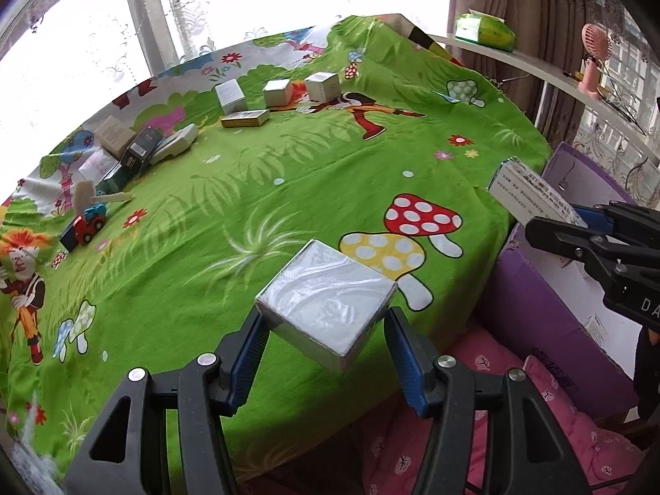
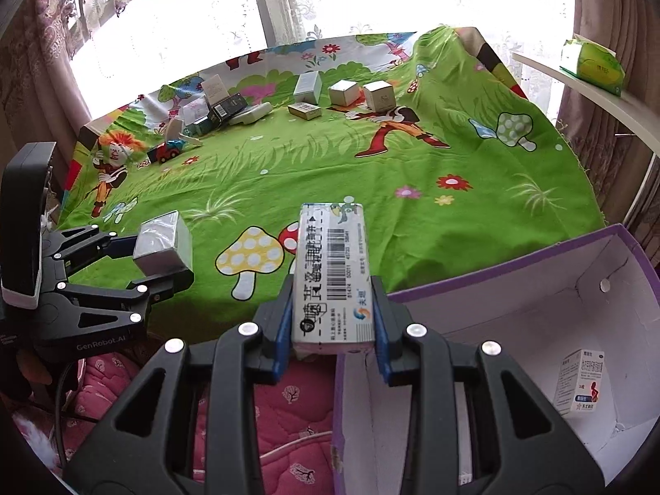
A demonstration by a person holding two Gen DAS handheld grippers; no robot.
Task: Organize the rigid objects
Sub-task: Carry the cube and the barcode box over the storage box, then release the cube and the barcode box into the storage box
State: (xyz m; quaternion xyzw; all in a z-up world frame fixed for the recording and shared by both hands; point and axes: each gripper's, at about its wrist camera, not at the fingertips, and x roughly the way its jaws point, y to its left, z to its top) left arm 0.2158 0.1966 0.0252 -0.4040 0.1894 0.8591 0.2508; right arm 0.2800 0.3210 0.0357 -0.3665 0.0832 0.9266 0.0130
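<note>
Two tongs, left (image 1: 326,354) and right (image 2: 333,330), each grip one box: a silver wrapped box (image 1: 326,313) and a barcoded carton (image 2: 333,276). One purple bin (image 2: 577,247) contains one small carton (image 2: 579,383). One toy car (image 1: 91,218) sits among the far boxes.

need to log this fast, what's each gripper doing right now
Left gripper: closed on the silver plastic-wrapped box.
Right gripper: closed on the white barcode box, beside the purple bin.

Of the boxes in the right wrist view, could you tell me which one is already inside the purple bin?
The small white medicine box standing upright against the purple bin's inner wall. The others sit on the green cloth or are held in a gripper.
</note>
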